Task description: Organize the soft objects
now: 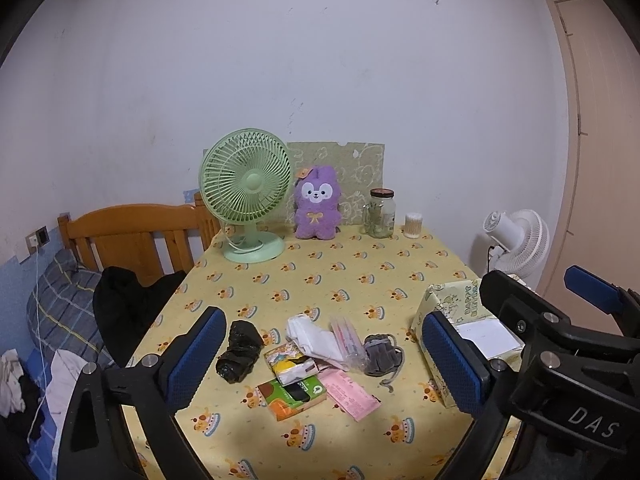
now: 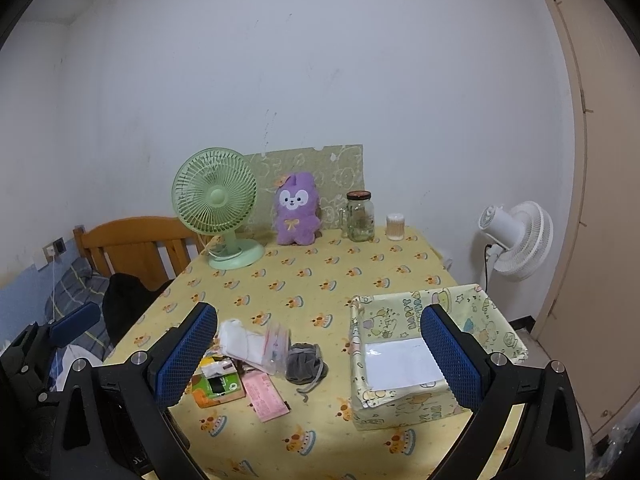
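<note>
A heap of small things lies on the yellow tablecloth (image 1: pixel 320 276): a crumpled black bag (image 1: pixel 239 356), a white cloth (image 1: pixel 310 336), a clear zip bag (image 1: pixel 348 342), a grey drawstring pouch (image 1: pixel 380 354), packets (image 1: pixel 292 394) and a pink slip (image 1: pixel 350 394). My left gripper (image 1: pixel 326 360) hovers open above this heap, holding nothing. To the right stands an open box (image 2: pixel 394 396) wrapped in birthday paper. My right gripper (image 2: pixel 320 360) is open and empty between the pouch (image 2: pixel 304 362) and the box. A purple plush (image 1: pixel 317 204) sits upright at the back.
A green desk fan (image 1: pixel 246 196), a glass jar (image 1: pixel 380 214) and a cotton swab tub (image 1: pixel 413 225) line the table's back edge. A bed with a wooden headboard (image 1: pixel 132 236) and black clothing (image 1: pixel 128 312) is at left. A white floor fan (image 2: pixel 516 240) and a door (image 2: pixel 600 200) are at right.
</note>
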A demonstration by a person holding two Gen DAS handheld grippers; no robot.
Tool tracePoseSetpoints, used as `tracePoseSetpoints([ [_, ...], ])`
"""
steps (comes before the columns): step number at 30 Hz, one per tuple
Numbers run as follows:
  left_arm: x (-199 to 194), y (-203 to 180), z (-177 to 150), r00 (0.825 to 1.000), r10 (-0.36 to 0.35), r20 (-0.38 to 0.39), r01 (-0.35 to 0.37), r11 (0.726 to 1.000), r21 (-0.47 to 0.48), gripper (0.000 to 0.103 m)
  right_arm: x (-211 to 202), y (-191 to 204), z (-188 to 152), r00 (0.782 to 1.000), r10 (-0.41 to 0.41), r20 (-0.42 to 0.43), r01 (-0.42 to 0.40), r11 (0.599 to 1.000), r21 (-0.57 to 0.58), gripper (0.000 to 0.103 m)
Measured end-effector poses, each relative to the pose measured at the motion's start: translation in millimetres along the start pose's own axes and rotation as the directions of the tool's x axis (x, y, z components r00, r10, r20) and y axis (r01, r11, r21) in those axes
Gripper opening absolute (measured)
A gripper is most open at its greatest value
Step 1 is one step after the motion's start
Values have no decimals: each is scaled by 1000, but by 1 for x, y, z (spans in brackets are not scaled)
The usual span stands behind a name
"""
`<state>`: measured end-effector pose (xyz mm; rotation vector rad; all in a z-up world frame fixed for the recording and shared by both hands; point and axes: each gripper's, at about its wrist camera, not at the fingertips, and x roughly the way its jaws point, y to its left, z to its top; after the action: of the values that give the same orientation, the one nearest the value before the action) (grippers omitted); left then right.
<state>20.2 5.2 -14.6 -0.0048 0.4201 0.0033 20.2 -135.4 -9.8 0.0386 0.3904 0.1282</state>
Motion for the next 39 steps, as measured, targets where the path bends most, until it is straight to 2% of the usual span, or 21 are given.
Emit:
tracePoseSetpoints([
  [6,13,6,-3,1000,7,-16,-7,1000,-4,94,17,5,-4,1000,-6,-12,6,1000,1,100],
  [10,26,8,-8,998,49,-33,-48,999,14,88,33,9,-8,999,-7,-44,7,1000,-8,97],
  [17,53,18,-15,994,53,-94,-53,999,6,81,68,12,-18,995,14,-95,-12,1000,13,97],
  [22,75,23,-22,988,47,-147,-48,999,-5,80,89,20,-24,992,19,-127,-20,1000,-2,97],
  [30,104,27,-33,977,32,-210,-33,999,-1,80,122,35,-34,982,30,-188,-36,999,-30,90],
  [35,120,31,-38,973,30,-231,-32,999,-5,71,142,44,-39,975,33,-221,-44,998,-48,87],
  [39,134,32,-41,969,35,-245,-36,999,-1,71,158,49,-43,967,35,-251,-52,997,-62,81],
])
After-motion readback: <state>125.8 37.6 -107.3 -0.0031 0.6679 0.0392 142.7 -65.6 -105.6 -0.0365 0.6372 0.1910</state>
